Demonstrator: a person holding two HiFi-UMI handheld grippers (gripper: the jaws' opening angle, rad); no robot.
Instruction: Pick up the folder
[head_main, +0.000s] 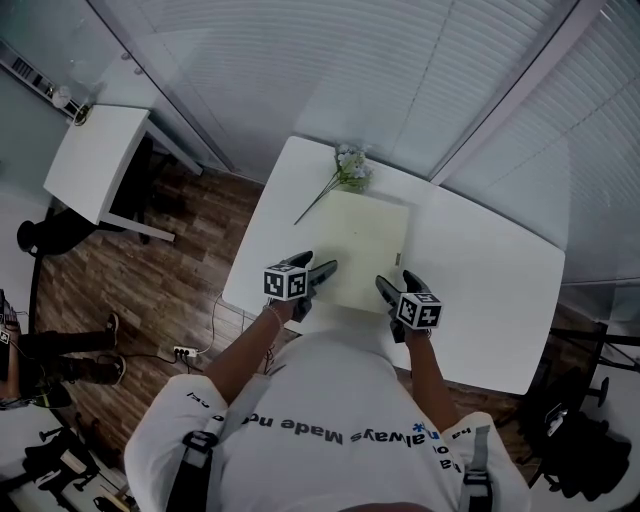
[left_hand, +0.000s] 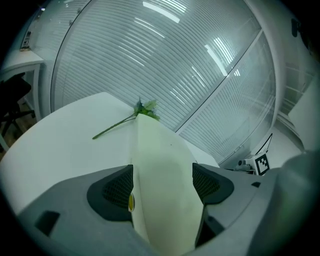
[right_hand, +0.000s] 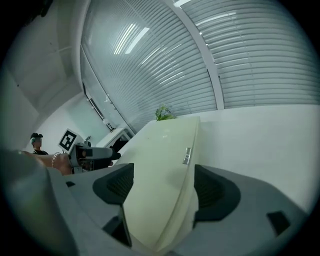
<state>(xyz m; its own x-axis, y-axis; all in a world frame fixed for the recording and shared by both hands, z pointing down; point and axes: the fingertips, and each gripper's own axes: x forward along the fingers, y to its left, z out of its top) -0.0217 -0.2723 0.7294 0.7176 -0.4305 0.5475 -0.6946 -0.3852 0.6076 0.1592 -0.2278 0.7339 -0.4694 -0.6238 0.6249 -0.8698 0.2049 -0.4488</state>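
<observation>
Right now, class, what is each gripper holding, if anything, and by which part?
Nothing looks clamped: the near end of the folder sits between the wide-open jaws of the left gripper and right gripper.

White rectangular table (head_main: 480, 285), on which a flat cream folder (head_main: 368, 248) is laid; a green-stemmed flower sprig (head_main: 349, 168) is seen at its 11 o'clock.

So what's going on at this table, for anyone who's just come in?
A person is at a white table with a two-jaw gripper in each hand. A pale folder lies flat on it, a flower sprig by its far edge. The left gripper and the right gripper are both at the folder's near edge, jaws wide apart with the folder between them, not clamped. The folder is not yet lifted.
</observation>
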